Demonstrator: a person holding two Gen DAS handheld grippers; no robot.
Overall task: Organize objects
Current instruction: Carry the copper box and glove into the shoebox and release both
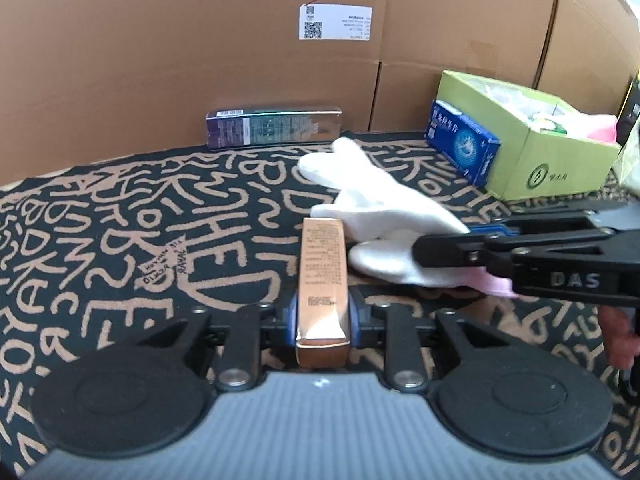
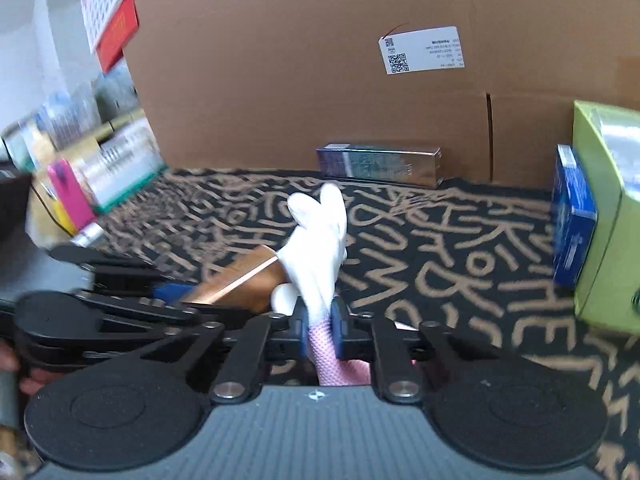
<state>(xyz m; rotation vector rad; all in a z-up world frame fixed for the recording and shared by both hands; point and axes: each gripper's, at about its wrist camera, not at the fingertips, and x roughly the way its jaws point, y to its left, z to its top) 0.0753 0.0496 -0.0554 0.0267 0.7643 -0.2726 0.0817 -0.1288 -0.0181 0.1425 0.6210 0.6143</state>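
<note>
Cardboard walls (image 1: 160, 60) back a surface (image 1: 120, 240) covered in a black cloth with tan lettering. The left tool (image 1: 322, 316) is clamped on a slim copper-coloured box (image 1: 322, 280), which points forward along its fingers. The right tool (image 2: 322, 324) is closed on a white glove with a pink cuff (image 2: 318, 248); the glove's fingers stick up and forward, and in the left view it lies just beside the copper box, touching its far end.

At the right rear sits an open green box (image 1: 532, 164). It holds pale, crumpled items and something pink, though the blur makes it hard to tell what they are. A blue packet (image 1: 460, 140) leans against the green box's outer side. A dark, shiny carton (image 1: 274, 126) lies flat against the back cardboard wall, well apart from both tools.
</note>
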